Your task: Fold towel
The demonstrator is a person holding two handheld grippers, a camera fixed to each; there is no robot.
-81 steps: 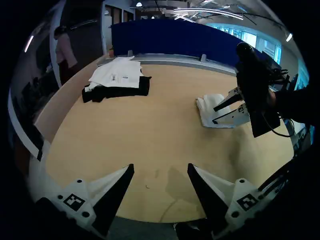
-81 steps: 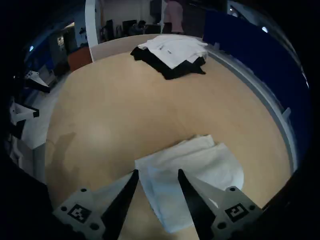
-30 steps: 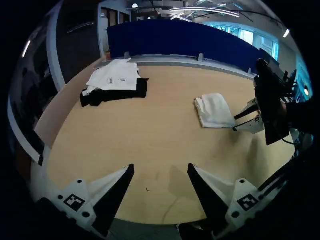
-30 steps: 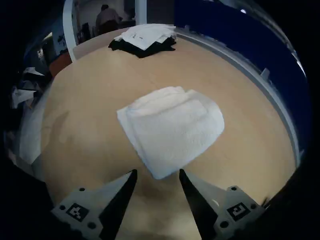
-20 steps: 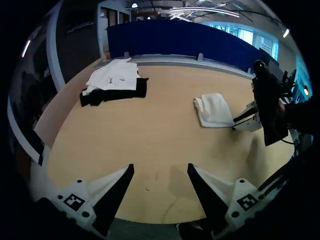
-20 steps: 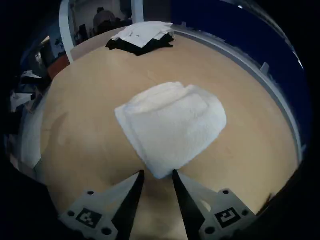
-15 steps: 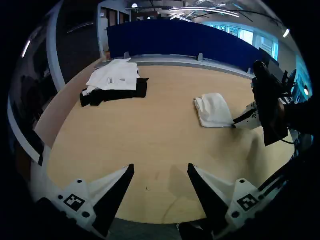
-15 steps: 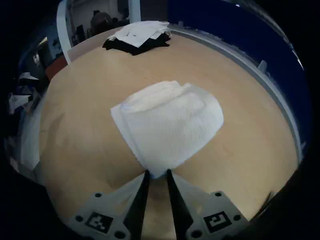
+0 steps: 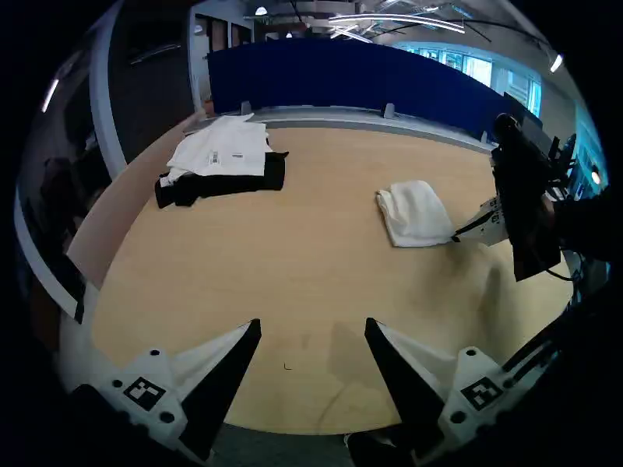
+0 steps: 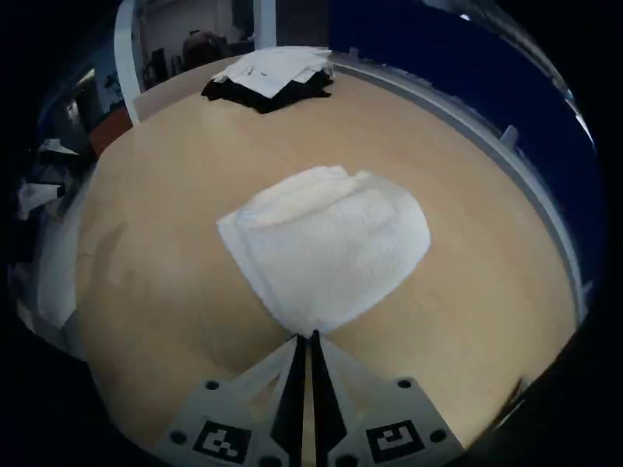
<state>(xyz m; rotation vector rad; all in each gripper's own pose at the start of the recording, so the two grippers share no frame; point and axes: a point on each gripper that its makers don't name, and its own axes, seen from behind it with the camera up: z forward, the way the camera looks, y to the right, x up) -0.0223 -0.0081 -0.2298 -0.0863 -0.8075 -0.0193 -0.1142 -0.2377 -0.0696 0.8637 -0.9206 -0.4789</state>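
Our right gripper (image 10: 310,336) has its fingers drawn together, only a thin slit between them. The tips pinch the nearest corner of the towel (image 10: 327,241), low against the table (image 10: 171,202). In the left gripper view we see this gripper come in from the right, its fingers reaching down and across to the towel's corner, the black handle rising above them. The arm behind it, in a dark sleeve (image 9: 586,226), comes in from the right edge.

Our left gripper (image 9: 311,322) stands wide apart and holds nothing. It hovers above the table's near edge, level, pointing across the bare wood, well apart from the towel.

The towel is white and folded, lying flat on the table's right half as the left gripper view has it. There its long axis runs away from the near edge, toward the blue partition (image 9: 350,74). In the right gripper view it lies cornerwise to us, one corner aimed at the fingertips, stacked layers showing along its left and far edges, and its right end rounded.

A pile of white and black clothes (image 9: 222,159) sits at the table's far left, well apart from the towel.
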